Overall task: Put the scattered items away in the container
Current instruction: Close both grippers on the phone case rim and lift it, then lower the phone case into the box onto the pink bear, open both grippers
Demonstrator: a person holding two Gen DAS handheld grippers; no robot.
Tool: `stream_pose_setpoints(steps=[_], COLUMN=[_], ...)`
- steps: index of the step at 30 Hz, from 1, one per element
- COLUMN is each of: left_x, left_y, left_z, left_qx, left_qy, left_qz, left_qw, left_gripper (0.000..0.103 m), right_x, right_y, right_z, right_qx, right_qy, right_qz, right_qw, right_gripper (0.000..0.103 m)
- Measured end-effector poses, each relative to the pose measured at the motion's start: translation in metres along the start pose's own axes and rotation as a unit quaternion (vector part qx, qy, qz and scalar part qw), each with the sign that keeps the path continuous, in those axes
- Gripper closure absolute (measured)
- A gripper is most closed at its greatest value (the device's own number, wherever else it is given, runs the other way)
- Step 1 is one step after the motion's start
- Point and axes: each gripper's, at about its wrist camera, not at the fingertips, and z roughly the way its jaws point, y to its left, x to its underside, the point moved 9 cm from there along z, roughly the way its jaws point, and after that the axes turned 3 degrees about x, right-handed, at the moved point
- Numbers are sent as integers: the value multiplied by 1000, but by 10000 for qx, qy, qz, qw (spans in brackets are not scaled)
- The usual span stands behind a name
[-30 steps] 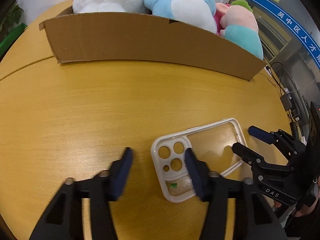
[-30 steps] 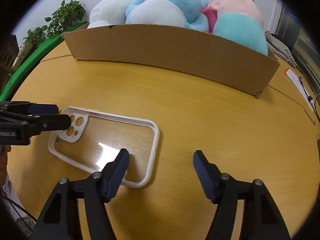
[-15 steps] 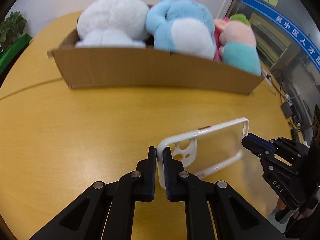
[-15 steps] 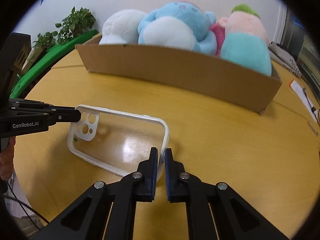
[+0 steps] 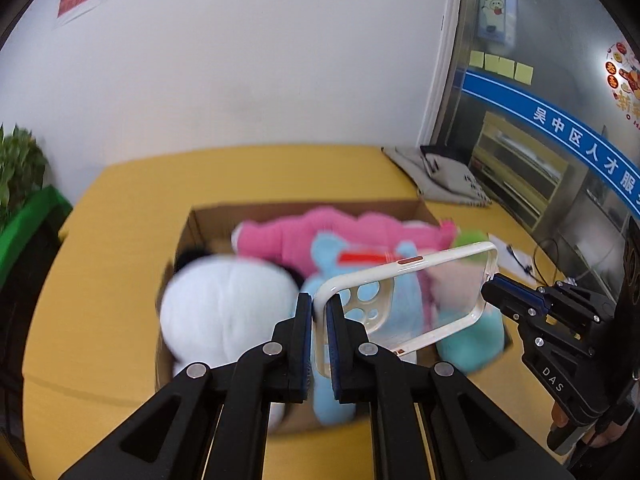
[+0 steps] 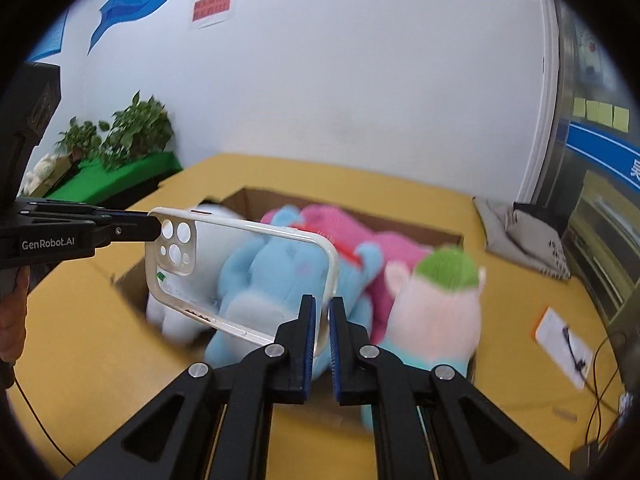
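Note:
A clear phone case with a white rim point(image 5: 404, 300) is held in the air between both grippers, above an open cardboard box point(image 5: 200, 216). My left gripper point(image 5: 319, 312) is shut on the case's camera-hole end. My right gripper point(image 6: 322, 316) is shut on the opposite end of the case point(image 6: 248, 276). The right gripper also shows in the left wrist view point(image 5: 496, 292), and the left gripper in the right wrist view point(image 6: 154, 228). The box point(image 6: 128, 276) holds white point(image 5: 228, 312), blue point(image 6: 264, 280), pink point(image 5: 320, 236) and green-topped point(image 6: 440, 304) plush toys.
The box stands on a yellow wooden table point(image 5: 100, 280). A grey cloth bag point(image 5: 444, 176) lies at the far right of the table, and a paper with a pen point(image 6: 564, 340) lies to the right of the box. Plants point(image 6: 132, 128) stand at the left.
Both grippers closed on the case's ends, lifted it off the table and carried it up and forward over the box of plush toys.

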Motion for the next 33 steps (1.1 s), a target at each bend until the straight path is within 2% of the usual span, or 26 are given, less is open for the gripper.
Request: stream_pose_setpoints(steps=[4, 6, 8, 11, 15, 18, 21, 22, 23, 24, 25, 26, 27, 31, 33], left_x=[-50, -70, -78, -76, -59, -42, -35, -35, -38, -41, -43, -47, -50, -49, -39], left_y=[8, 14, 18, 27, 41, 43, 42, 41, 42, 43, 44, 44, 44, 35, 24], left_z=[41, 69, 89, 134, 178, 195, 195, 193, 189, 182, 175, 162, 150, 98, 63], left_qx=[69, 119, 131, 70, 67, 53, 147, 172, 170, 114, 47, -53, -98, -141, -206], left_qy=[3, 89, 226, 604, 1042, 1246, 1245, 1223, 1191, 1112, 1023, 844, 693, 289, 10], left_qz=[83, 86, 98, 134, -92, -158, -294, -340, -367, -357, -335, -295, -277, -171, -30], left_qw=[9999, 9999, 9996, 9981, 9945, 9921, 9917, 9918, 9921, 9931, 9942, 9960, 9972, 9993, 9998], left_gripper=[96, 96, 96, 96, 96, 96, 95, 93, 83, 62, 50, 32, 25, 23, 13], right_x=[-49, -59, -64, -57, -32, -13, -10, -12, -13, -14, -15, -17, -19, -24, -20], right_y=[-26, -36, -47, -60, -63, -60, -60, -61, -63, -65, -67, -70, -72, -79, -79], right_z=[41, 62, 90, 128, 164, 179, 178, 176, 174, 171, 166, 161, 153, 111, 86], right_qx=[162, 226, 293, 343, 325, 321, 311, 326, 367, 423, 483, 527, 559, 559, 519], right_qy=[-83, 0, 193, 615, 1213, 1536, 1560, 1538, 1510, 1460, 1385, 1306, 1205, 818, 656], right_qz=[160, 234, 324, 440, 500, 447, 448, 490, 515, 537, 586, 646, 701, 895, 993], right_qw=[9997, 9995, 9989, 9965, 9908, 9866, 9863, 9863, 9865, 9869, 9874, 9879, 9887, 9910, 9915], right_gripper=[97, 97, 97, 97, 97, 97, 95, 88, 81, 62, 41, 33, 27, 25, 24])
